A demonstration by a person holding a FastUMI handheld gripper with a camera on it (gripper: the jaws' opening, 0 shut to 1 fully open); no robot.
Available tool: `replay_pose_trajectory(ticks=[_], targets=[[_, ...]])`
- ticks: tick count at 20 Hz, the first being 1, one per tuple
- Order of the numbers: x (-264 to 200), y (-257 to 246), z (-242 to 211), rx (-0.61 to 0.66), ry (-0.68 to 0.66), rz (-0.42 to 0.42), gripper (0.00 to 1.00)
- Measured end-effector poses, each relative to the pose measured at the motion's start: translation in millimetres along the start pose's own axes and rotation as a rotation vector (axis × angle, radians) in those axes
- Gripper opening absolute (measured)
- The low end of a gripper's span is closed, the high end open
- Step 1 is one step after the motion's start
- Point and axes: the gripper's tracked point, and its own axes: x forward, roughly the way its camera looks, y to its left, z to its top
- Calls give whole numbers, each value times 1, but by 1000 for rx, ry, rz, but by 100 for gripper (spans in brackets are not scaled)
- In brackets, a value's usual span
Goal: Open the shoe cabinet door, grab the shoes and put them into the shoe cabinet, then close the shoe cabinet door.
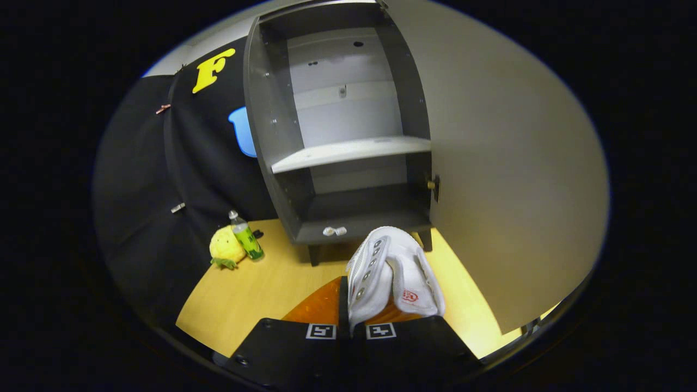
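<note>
Gripping a white shoe (pixel 392 272), the gripper (pixel 351 310) faces the open cabinet (pixel 337 120).

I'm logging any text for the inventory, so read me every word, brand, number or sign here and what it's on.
White sneaker held in the shut tongs: a small red logo on its tongue, too blurred to read.
Green plastic bottle beside the yellow plush toy: label too small to read.
Nothing else legible.

Single fisheye cam riding on the gripper (pixel 349 305), looking fwd along its fingers and tilted slightly down, low over the wooden tabletop (pixel 256 288), facing the open shoe cabinet (pixel 337 136) close ahead, cabinet door (pixel 506 179) swung out beside it.
</note>
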Motion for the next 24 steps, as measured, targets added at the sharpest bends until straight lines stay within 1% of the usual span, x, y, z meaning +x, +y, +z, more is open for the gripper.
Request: replay_pose_trajectory(ticks=[2, 5, 8, 11, 13, 16, 19, 22, 24], targets=[[0, 8, 44, 0, -40, 8, 5], [17, 17, 105, 7, -88, 16, 5], [50, 21, 156, -10, -111, 25, 5], [100, 23, 192, -43, -126, 19, 5], [134, 24, 206, -65, -110, 17, 5], [194, 24, 224, -95, -110, -15, 5], [238, 30, 235, -166, -115, -17, 5], [278, 37, 240, -218, -99, -15, 5], [301, 39, 236, -251, -60, -14, 5]])
